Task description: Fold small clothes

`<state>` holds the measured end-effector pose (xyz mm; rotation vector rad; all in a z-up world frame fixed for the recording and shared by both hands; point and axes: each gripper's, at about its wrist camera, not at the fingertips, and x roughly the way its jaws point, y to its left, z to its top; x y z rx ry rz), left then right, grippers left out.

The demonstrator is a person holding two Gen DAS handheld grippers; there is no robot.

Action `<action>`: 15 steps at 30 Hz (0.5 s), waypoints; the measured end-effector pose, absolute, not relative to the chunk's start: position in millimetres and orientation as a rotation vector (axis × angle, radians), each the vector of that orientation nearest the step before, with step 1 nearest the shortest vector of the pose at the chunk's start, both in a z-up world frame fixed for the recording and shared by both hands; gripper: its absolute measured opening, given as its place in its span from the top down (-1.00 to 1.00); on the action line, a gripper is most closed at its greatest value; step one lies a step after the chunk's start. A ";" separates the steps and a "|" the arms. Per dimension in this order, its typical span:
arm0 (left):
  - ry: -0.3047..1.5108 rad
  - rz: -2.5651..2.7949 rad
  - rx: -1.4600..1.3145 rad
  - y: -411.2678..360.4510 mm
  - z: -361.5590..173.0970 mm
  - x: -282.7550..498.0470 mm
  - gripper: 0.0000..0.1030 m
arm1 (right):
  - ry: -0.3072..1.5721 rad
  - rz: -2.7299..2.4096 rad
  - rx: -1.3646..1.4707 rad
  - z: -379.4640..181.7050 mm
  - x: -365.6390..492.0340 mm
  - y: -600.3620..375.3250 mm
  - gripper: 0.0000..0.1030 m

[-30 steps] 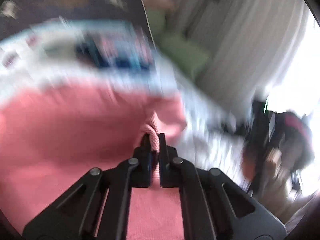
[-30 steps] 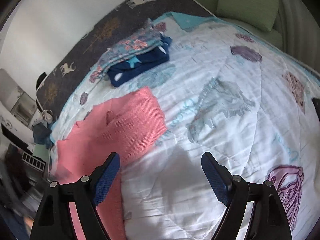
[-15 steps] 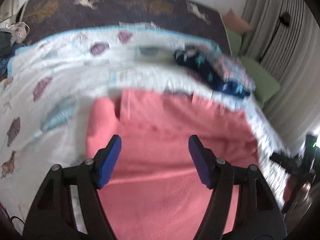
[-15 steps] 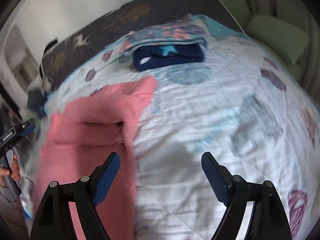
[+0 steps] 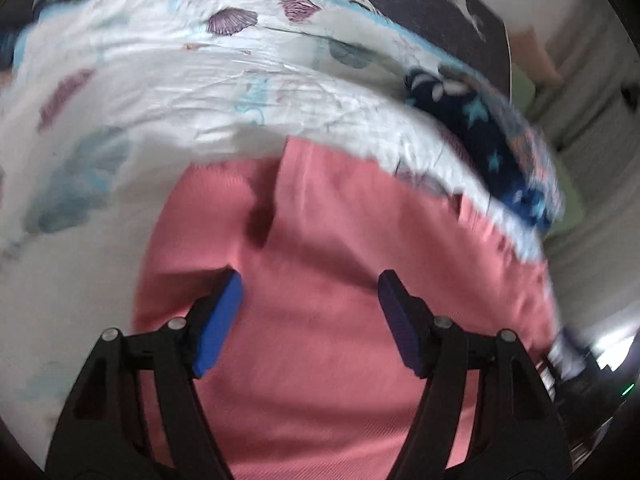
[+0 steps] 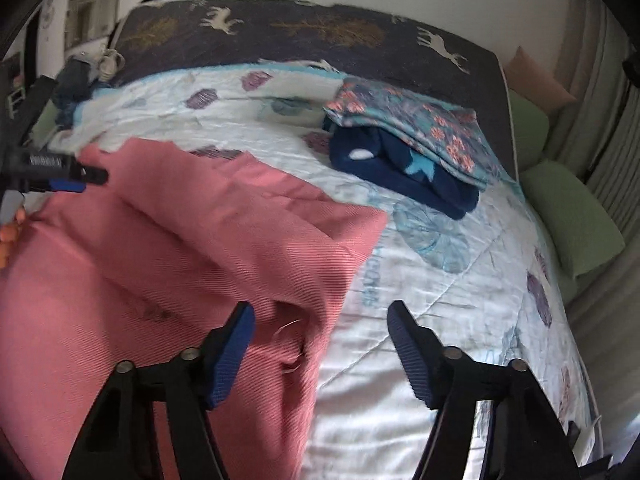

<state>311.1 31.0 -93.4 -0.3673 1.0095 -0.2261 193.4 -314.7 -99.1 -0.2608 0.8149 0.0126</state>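
Note:
A pink knitted garment (image 5: pixel 320 300) lies spread on the white patterned quilt (image 5: pixel 160 92). My left gripper (image 5: pixel 310 288) is open and empty just above the garment's middle. In the right wrist view the same garment (image 6: pixel 180 248) shows with a fold across its top. My right gripper (image 6: pixel 322 316) is open and empty over the garment's right edge, its left finger over the cloth and its right finger over the quilt (image 6: pixel 460 300). The left gripper's tip (image 6: pixel 72 178) shows at the far left of that view.
A stack of folded clothes, floral on top of navy (image 6: pixel 408 152), lies at the back right of the bed; it also shows in the left wrist view (image 5: pixel 500 152). A dark deer-print headboard (image 6: pixel 300 36) runs behind. Green cushions (image 6: pixel 568 212) and curtains stand to the right.
My left gripper was shut on a pinch of the pink garment a second ago; it has let go, opened and pulled back over the cloth. My right gripper moved left over the garment's edge.

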 end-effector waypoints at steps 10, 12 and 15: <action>0.745 -0.452 -0.502 47.5 -6.1 254.1 0.87 | 0.769 0.084 -0.097 -83.1 178.3 -348.1 0.88; 0.774 -0.415 -0.427 54.5 -9.4 236.1 0.85 | 0.792 0.088 -0.144 -86.1 172.0 -346.7 0.72; 0.869 -0.348 -0.342 62.6 -38.7 222.6 0.75 | 0.851 0.072 -0.184 -99.2 165.6 -345.3 0.66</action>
